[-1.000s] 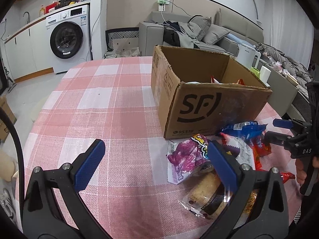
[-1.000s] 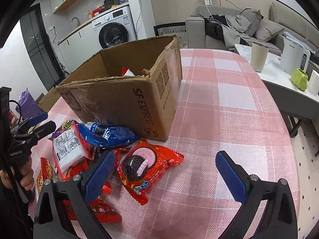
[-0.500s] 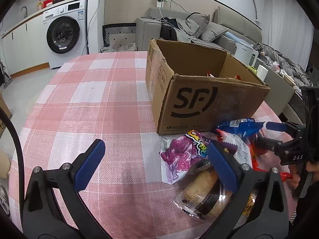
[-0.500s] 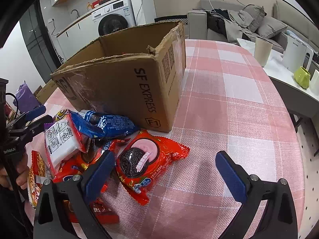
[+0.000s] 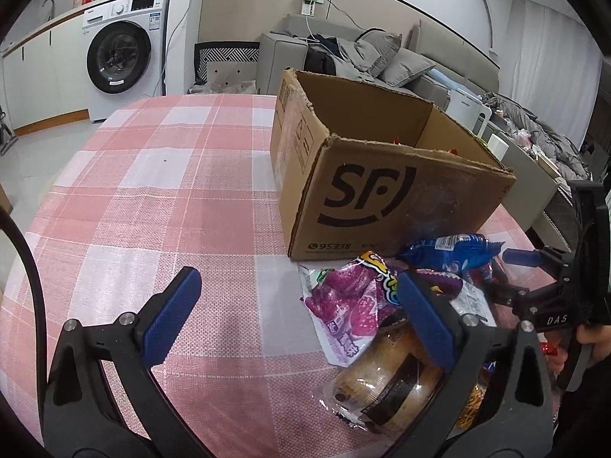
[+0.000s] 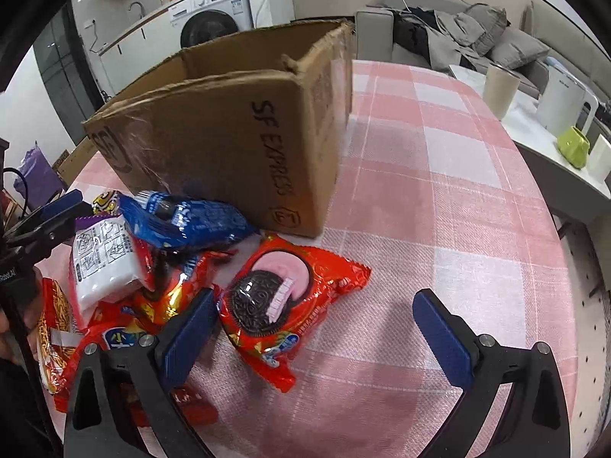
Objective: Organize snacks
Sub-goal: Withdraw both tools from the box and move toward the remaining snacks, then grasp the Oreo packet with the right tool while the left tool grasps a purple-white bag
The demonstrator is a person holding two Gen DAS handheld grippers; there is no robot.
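Note:
An open cardboard box (image 5: 385, 194) (image 6: 229, 141) stands on the checked tablecloth, with a pile of snack packs at its near side. My left gripper (image 5: 301, 305) is open, low over the cloth, its right finger over a purple pack (image 5: 343, 305) and a clear-wrapped pastry (image 5: 382, 378). A blue pack (image 5: 450, 252) (image 6: 191, 221) leans by the box. My right gripper (image 6: 313, 324) is open around a red cookie pack (image 6: 282, 297); its left finger rests over other red packs (image 6: 152, 305). A white pack (image 6: 103, 263) lies left.
The red-and-white checked table (image 5: 152, 210) (image 6: 439, 210) stretches left of the box and to the right. A side table with a cup (image 6: 500, 89), kettle (image 6: 565, 107) and green mug (image 6: 573, 149) stands right. A washing machine (image 5: 122, 61) and sofa (image 5: 362, 57) are behind.
Both grippers have moved forward and lower toward the snack pile; the box looms larger in both views. The right gripper now straddles the red cookie pack. Both stay open.

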